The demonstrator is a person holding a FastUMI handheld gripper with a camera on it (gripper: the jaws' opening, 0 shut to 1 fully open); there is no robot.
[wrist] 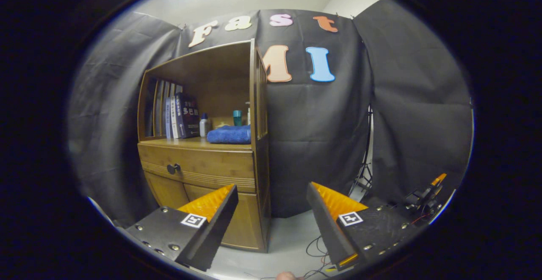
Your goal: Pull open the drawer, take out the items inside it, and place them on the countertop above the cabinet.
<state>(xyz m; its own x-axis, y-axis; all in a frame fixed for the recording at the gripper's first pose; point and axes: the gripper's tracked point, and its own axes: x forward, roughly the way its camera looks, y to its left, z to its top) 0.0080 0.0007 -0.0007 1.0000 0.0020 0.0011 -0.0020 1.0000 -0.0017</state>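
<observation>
- Currently gripper [271, 206] fingers spread wide, nothing btwn them.
- Drawer [199, 165] looks closed, sits under the countertop [186, 143] of the cabinet [258, 153].
- Knob [173, 168] lies ahead and off to the left of the fingers, well apart; prob needs a leftward swing + reach fwd to line up.
- Blue towel [229, 134] and books [180, 117] on countertop.

gripper [272, 206]: wedge-shaped fingers, square markers, screws, perhaps trailing cables

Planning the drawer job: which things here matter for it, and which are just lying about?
For the job: drawer (closed), its knob, countertop, hand-held gripper (open, short of the cabinet).
Lying about: books, blue towel, bottles, floor cables.
</observation>
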